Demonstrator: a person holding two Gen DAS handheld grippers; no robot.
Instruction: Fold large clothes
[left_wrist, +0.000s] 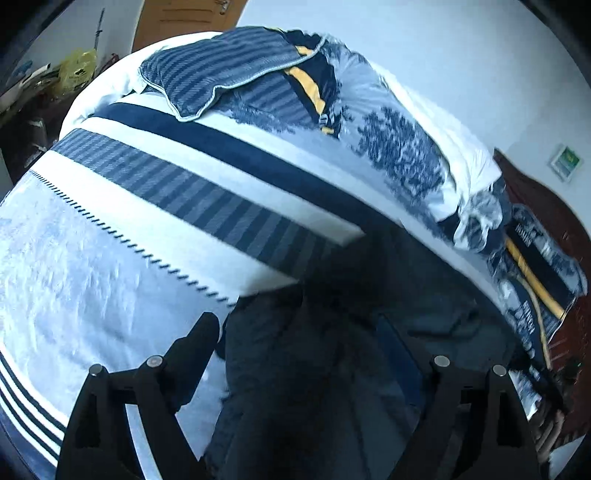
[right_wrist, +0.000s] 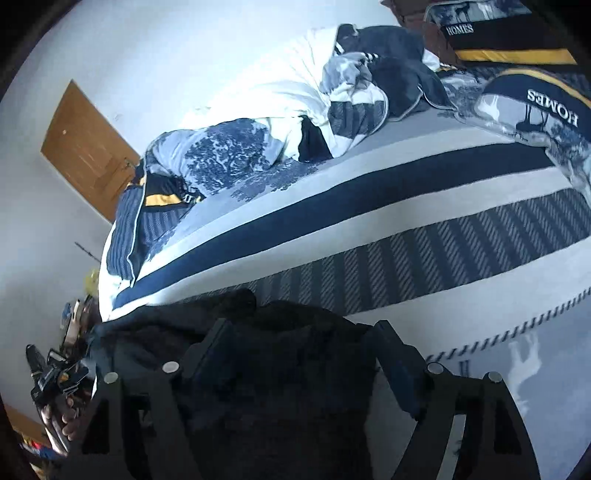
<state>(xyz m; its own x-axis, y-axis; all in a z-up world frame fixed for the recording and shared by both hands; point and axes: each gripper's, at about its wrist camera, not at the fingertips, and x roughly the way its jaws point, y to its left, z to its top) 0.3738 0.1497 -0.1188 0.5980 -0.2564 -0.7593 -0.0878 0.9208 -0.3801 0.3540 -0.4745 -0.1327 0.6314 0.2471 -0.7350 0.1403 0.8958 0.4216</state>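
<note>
A large dark garment (left_wrist: 332, 332) lies on the bed (left_wrist: 110, 258), spread over the near part of the striped blue and white bedspread (right_wrist: 406, 206).

In the left wrist view the left tool (left_wrist: 299, 332) has its 2 fingers (left_wrist: 201, 332) set wide apart, 1 on each side of the dark cloth. The left finger stands over the pale bedspread at the garment's edge, and the right finger lies over the dark fabric. Whether either finger touches the cloth I cannot tell; nothing is pinched between them.

In the right wrist view the right tool (right_wrist: 303, 350) is likewise spread wide, both fingers (right_wrist: 214, 343) over a bunched, fuzzy-looking fold of the dark garment (right_wrist: 280, 369), which fills the gap between them. Whether the cloth is actually clamped I cannot tell.

Farther up the bed a crumpled quilt (right_wrist: 258, 122) with a blue tree print lies along the wall side, beside a striped pillow (left_wrist: 221, 70). Pillows lettered HOMES (right_wrist: 546, 103) sit at the head of the bed. A wooden door (right_wrist: 88, 151) stands in the white wall beyond.
</note>
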